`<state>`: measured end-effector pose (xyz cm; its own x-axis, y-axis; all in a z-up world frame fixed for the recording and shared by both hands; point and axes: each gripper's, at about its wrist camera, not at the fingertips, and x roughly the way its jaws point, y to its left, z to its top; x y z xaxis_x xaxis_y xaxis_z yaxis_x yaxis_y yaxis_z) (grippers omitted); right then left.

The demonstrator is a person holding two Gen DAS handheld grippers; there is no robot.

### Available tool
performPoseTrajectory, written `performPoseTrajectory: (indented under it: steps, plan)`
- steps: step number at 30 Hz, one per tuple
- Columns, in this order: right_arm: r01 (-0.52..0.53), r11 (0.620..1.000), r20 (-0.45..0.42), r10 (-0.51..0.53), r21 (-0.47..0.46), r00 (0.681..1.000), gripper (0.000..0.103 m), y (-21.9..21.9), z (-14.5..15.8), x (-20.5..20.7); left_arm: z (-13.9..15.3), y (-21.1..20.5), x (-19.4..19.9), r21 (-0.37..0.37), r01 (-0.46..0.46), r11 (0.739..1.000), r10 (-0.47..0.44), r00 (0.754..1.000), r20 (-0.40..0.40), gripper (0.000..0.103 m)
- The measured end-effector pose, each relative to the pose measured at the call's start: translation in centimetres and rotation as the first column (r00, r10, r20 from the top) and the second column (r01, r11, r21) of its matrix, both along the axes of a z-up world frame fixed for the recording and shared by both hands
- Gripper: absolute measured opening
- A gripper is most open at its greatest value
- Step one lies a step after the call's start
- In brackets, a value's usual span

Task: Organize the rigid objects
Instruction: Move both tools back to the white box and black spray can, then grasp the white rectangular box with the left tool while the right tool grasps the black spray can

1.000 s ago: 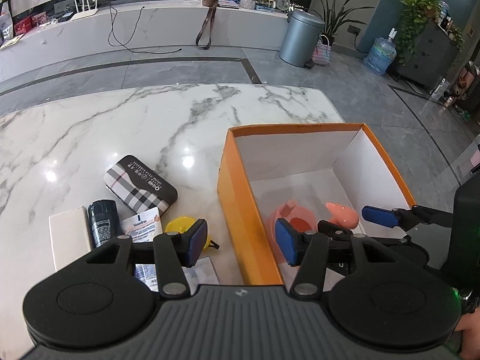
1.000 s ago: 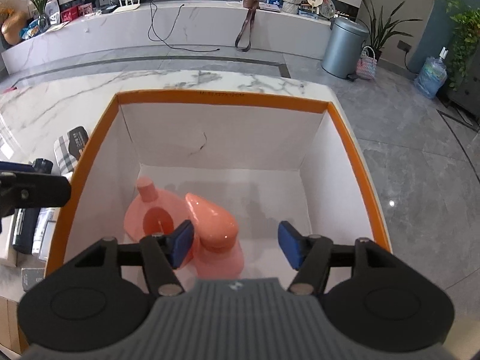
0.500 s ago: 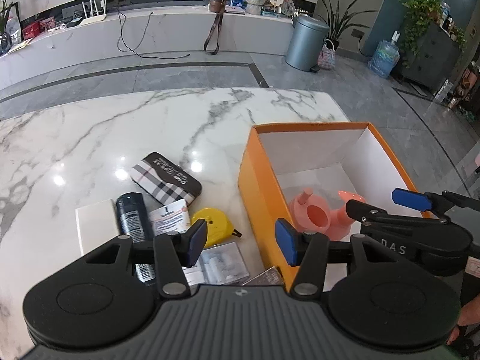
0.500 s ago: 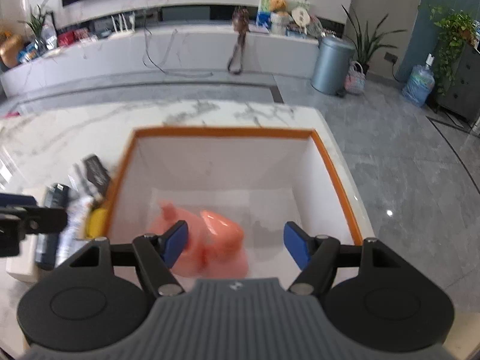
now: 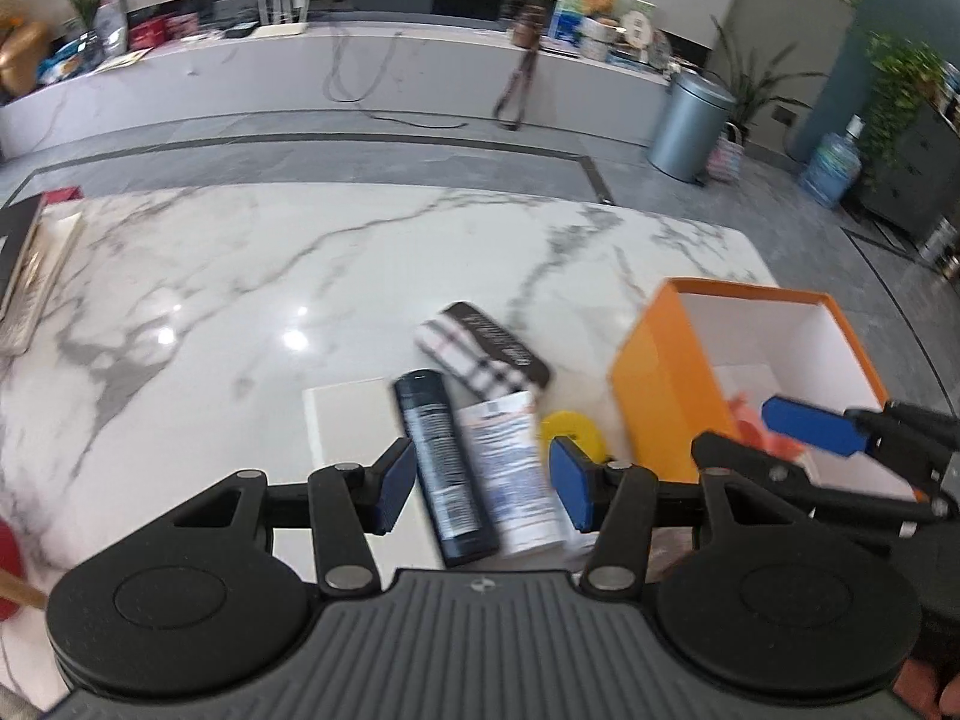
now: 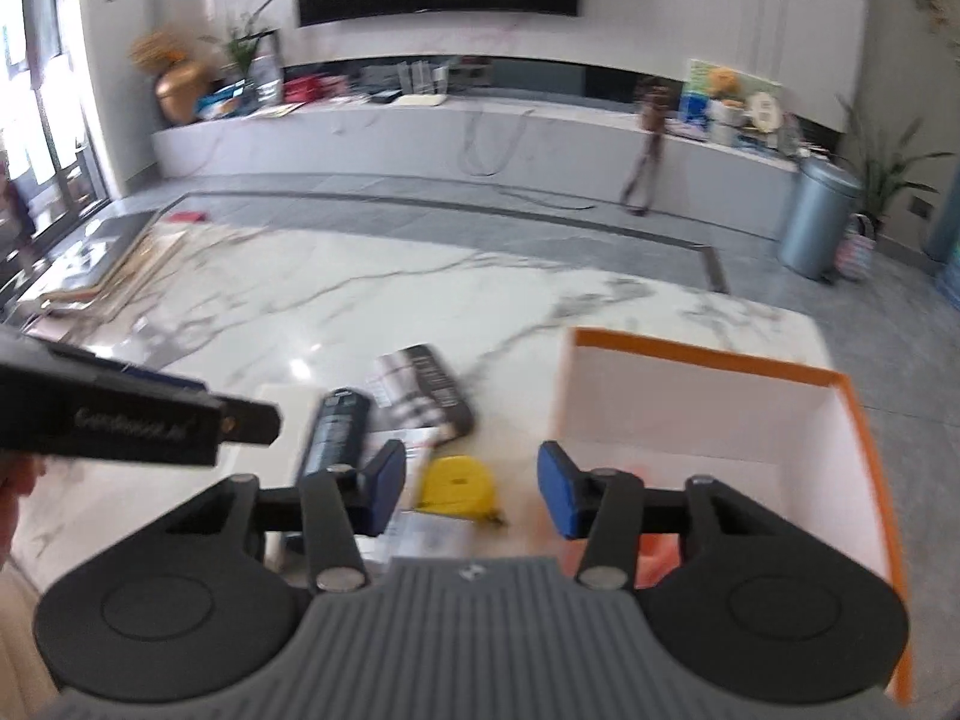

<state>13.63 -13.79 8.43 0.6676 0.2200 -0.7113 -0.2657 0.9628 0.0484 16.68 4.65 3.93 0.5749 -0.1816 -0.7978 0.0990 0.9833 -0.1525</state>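
Both grippers have pulled back from the orange box (image 5: 660, 396) since a second ago, and the clutter beside it now sits in front of them. That box stands open on the right side of the marble table (image 5: 240, 300), white inside, with a pink object (image 5: 744, 414) partly visible at its bottom. Just left of the box lies a yellow tape measure (image 6: 457, 480). Next to that is a white leaflet with small print (image 5: 510, 468), then a dark bottle (image 5: 444, 462) lying on its side, its far end resting against a flat white box (image 5: 342, 420). Behind them lies a checked case with a dark band (image 5: 486, 354).

The left gripper (image 5: 483, 486) hangs above the bottle and leaflet with its blue pads apart and nothing held between them. The right gripper (image 6: 471, 492) hangs over the tape measure and the near corner of the orange box; its jaws are closing, yet the pads are apart and grip nothing.

Beyond the table lie a grey floor, a long white bench with cables, a metal bin (image 5: 690, 120) and potted plants; the edges of both views are blurred
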Motion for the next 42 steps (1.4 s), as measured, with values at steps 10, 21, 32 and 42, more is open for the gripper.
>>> performPoseTrajectory:
  steps: [10, 21, 32, 42]
  plan:
    - [-0.089, 0.996, -0.111, 0.091, 0.026, 0.990, 0.042, 5.6, -3.7, 1.1, -4.5, 4.3, 0.8, -0.017, -0.131, 0.991, 0.129, 0.989, -0.078, 0.058]
    - [-0.121, 0.993, -0.230, 0.118, -0.002, 0.966, 0.042, 7.4, -7.8, 3.5, -9.2, 4.4, 2.5, -0.038, -0.167, 0.985, 0.157, 0.970, -0.184, 0.059]
    - [-0.127, 0.992, -0.260, 0.121, -0.008, 0.958, 0.042, 8.1, -9.5, 4.9, -11.2, 4.8, 3.6, -0.072, -0.185, 0.980, 0.165, 0.961, -0.220, 0.073]
    - [-0.133, 0.991, -0.271, 0.128, 0.000, 0.954, 0.042, 9.0, -10.2, 6.1, -11.3, 6.5, 4.3, -0.157, -0.223, 0.962, 0.183, 0.955, -0.233, 0.062]
